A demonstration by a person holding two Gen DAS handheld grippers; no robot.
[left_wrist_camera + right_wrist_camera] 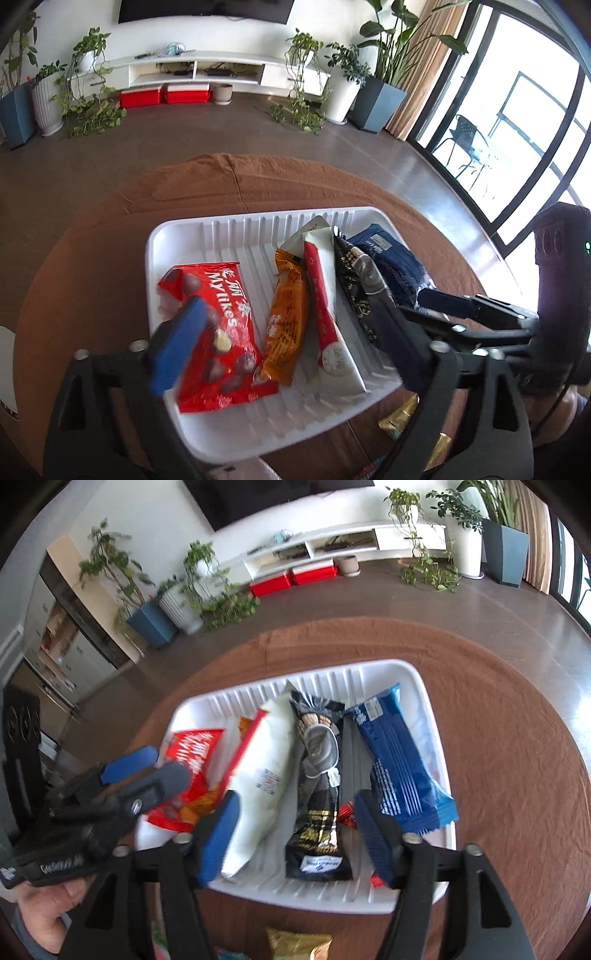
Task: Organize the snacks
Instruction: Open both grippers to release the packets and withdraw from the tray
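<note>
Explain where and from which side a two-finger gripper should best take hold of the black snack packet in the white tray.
Probably the black snack packet is best pinched across its narrow width near the middle, coming down from above. It lies flat and lengthwise in the white tray, with the white packet close on one side and the blue packet on the other, so a sideways approach looks blocked.

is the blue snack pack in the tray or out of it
In. The blue snack pack lies inside the white tray, at its right end, beside the black packet.

Left black gripper with blue-padded fingers and right black gripper with blue-padded fingers both spread wide, holding nothing.
</note>
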